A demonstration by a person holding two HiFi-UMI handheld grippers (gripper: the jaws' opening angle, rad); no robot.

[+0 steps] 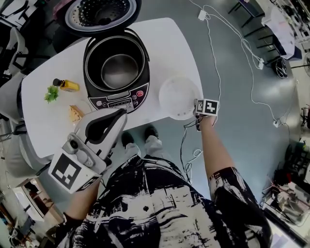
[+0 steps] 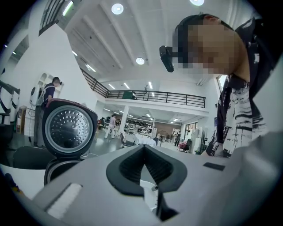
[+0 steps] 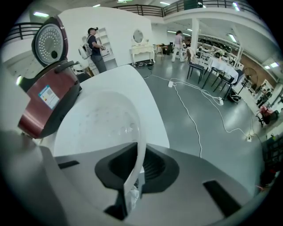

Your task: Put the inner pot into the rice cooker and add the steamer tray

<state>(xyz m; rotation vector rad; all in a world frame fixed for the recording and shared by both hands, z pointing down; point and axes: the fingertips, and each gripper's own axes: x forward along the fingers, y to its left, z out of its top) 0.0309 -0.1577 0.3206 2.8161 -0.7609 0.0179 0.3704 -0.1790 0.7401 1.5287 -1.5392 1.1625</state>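
Steamer tray [image 1: 177,96] sits on the worktop [image 1: 43,111] right of the rice cooker [image 1: 116,94], rim clenched in the right tongs [image 3: 136,170]. It is best lifted level and lowered squarely over the seated inner pot [image 1: 119,70]. Left tongs [image 2: 142,148] are clenched, empty.

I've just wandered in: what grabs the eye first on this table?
The open rice cooker stands on the white table, its shiny inner pot already seated and its lid tipped back. Just right of it lies a white steamer tray, its rim pinched by the right gripper; the left gripper hangs shut and empty in front of the cooker.
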